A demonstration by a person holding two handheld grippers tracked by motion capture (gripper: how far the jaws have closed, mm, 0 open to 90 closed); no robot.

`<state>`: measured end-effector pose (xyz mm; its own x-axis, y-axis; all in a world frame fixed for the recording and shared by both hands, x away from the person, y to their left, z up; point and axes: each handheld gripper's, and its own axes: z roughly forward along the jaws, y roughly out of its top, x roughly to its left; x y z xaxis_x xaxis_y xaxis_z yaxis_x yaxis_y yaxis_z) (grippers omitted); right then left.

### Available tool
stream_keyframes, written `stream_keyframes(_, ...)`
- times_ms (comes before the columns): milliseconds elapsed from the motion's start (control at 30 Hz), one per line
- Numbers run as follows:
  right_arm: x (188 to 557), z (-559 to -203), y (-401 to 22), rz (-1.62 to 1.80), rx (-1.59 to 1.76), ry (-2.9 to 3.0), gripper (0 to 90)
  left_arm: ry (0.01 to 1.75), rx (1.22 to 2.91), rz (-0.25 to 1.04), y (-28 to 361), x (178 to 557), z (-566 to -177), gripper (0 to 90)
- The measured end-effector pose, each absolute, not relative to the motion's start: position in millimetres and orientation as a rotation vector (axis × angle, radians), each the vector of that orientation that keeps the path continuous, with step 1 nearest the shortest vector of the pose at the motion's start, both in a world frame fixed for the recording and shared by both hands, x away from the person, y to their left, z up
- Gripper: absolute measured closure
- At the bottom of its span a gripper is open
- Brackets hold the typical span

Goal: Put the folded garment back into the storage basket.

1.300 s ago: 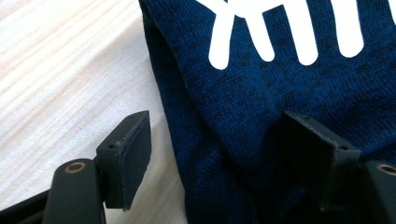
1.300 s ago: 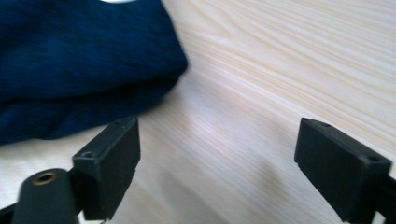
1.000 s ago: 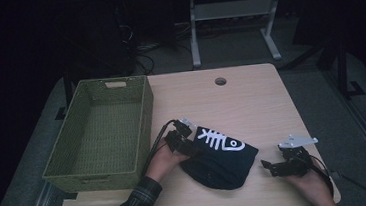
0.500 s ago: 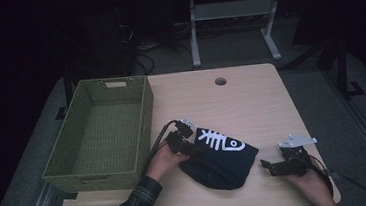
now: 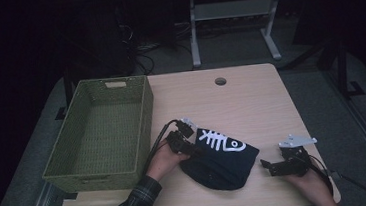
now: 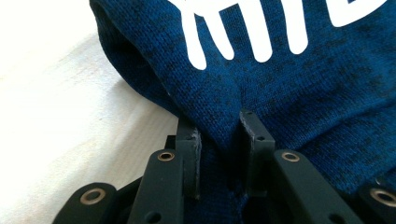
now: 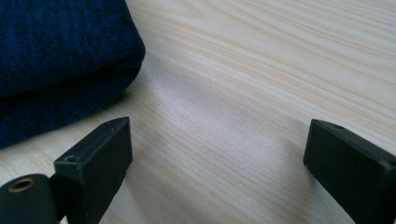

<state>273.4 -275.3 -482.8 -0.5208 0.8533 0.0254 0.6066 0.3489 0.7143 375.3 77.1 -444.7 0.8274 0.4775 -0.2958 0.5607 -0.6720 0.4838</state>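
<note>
Left gripper [image 6: 219, 140]: jaws have just been closing, now pinched on a fold of the dark blue knit garment [image 5: 221, 160] at its left edge. Right gripper [image 7: 217, 163]: jaws spread wide over bare table [image 5: 251, 102], just beside the garment. Green woven basket [image 5: 98, 135] sits left.

dim overhead view, glaring close-ups

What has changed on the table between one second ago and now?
The left claw has just been closing its jaws, and now they pinch a fold at the edge of the dark blue knit cloth with the white fish-bone print. The cloth itself has not visibly shifted. The right claw stayed open beside the cloth on the wooden table, and the green basket stayed in place.
</note>
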Motion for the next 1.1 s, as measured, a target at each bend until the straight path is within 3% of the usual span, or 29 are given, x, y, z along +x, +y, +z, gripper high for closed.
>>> stream_keyframes(367,273.4,-482.9,-275.3,0.972,1.287,2.265,7.5,0.732,2.4,-0.211,74.9,370.3,-429.2,73.4)
stream_keyframes(1100,273.1,-482.9,-274.9,0.973,1.296,2.263,7.5,0.68,2.398,-0.227,73.6,368.1,-359.7,73.9)
